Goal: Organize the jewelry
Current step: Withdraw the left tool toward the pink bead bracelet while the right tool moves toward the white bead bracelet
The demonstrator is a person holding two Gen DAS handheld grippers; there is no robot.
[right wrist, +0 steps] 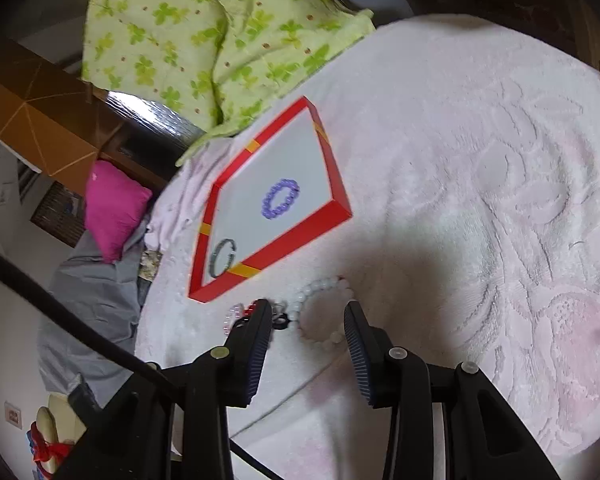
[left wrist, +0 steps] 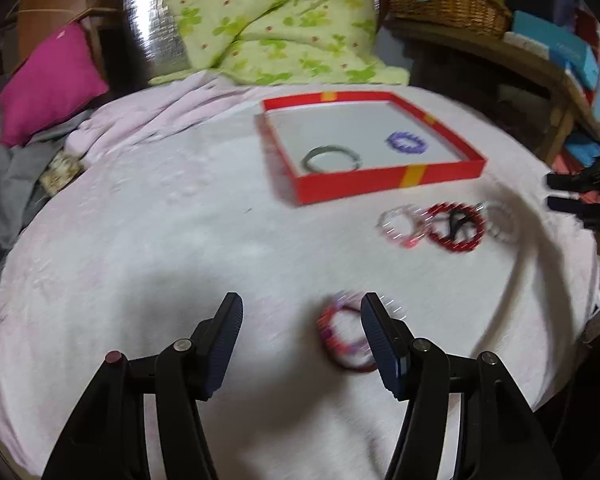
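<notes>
**Two bracelets boxed, the rest wait on the blanket**

The left tongs [left wrist: 302, 308] stand about half open with nothing between the pads. A red bracelet [left wrist: 346, 336] lies on the blanket [left wrist: 140, 220] just inside the right-hand finger, which covers part of the ring; the fingers look set to straddle it, so I judge it the next pick. Whether the finger touches the beads I cannot tell, since that part of the picture is smeared.

The right tongs [right wrist: 308, 318] are partly open and hold nothing. A white bracelet [right wrist: 320, 308] lies between and just ahead of the fingertips, apart from the pads as far as can be seen. Placed so, the jaws frame the ring for a close across its beads. Beside the left-hand finger sits a small dark clasp or ring [right wrist: 281, 320] and some red and clear beads [right wrist: 240, 314], mostly hidden behind that finger.

The box [left wrist: 384, 188] lies ahead of both tongs, open and shallow, so pieces can be dropped in from above. Inside are a purple bracelet [right wrist: 281, 199] and a grey bangle [right wrist: 222, 258], well apart.

In the left view a cluster lies to the right of the tongs, between them and the box: a clear bracelet [left wrist: 398, 226], a dark red bracelet [left wrist: 456, 228] with something black inside it, and a pale ring partly overlapped. Blur keeps me from counting them surely. The other tongs show there only as dark tips at the right edge.
</notes>
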